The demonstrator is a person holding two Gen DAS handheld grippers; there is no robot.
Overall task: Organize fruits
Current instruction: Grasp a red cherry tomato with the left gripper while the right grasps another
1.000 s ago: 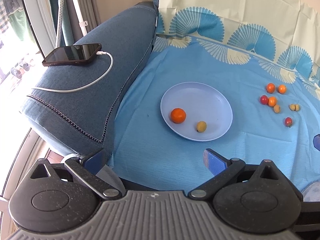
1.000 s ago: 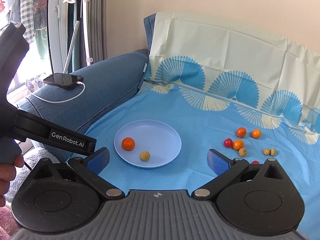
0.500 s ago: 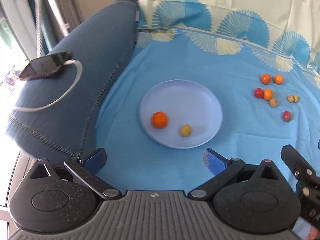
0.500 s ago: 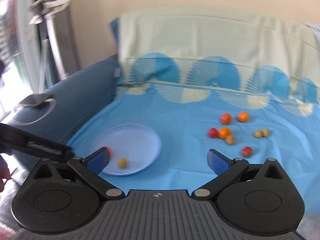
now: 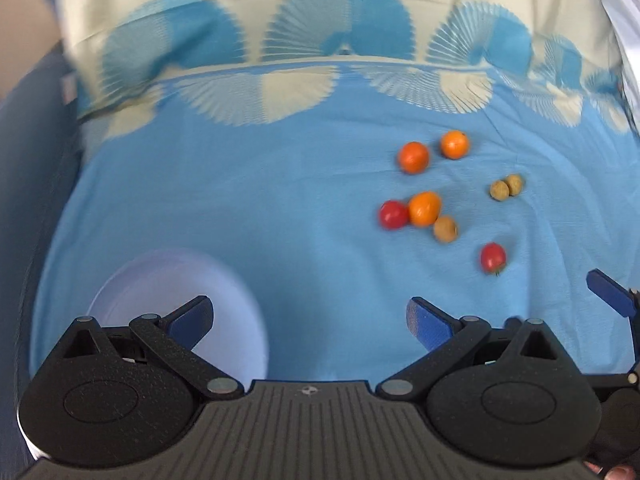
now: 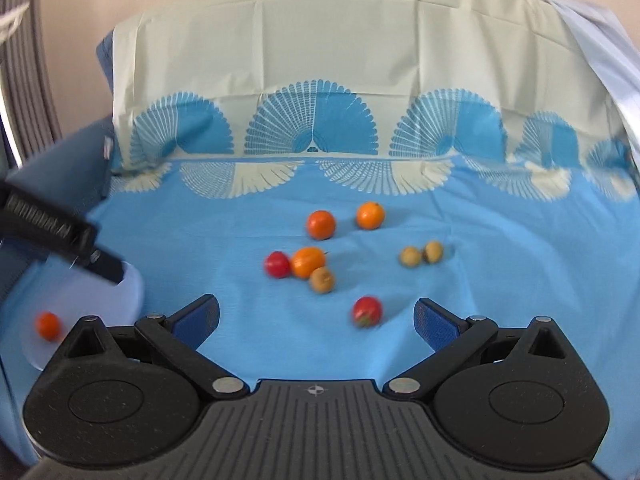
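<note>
Several small fruits lie loose on the blue cloth: two oranges (image 6: 321, 224) at the back, a red tomato (image 6: 277, 264) touching an orange fruit (image 6: 307, 262) and a brown one (image 6: 322, 279), two brown ones (image 6: 411, 256) to the right, and a red tomato (image 6: 367, 310) nearest. The same cluster shows in the left wrist view (image 5: 424, 209). A pale blue plate (image 5: 176, 280) sits at lower left, holding an orange (image 6: 48, 325). My left gripper (image 5: 310, 318) is open and empty beside the plate. My right gripper (image 6: 316, 316) is open and empty, just short of the nearest tomato.
The cloth (image 6: 520, 248) runs up over a cream and blue backrest (image 6: 320, 80). A dark blue sofa arm (image 5: 24, 160) borders the left. The left gripper's body (image 6: 56, 236) reaches in over the plate in the right wrist view.
Both grippers have swung right, from the plate toward the loose fruits. The plate has slid to the lower left of both views. The phone has left view. Both jaws stay open.
</note>
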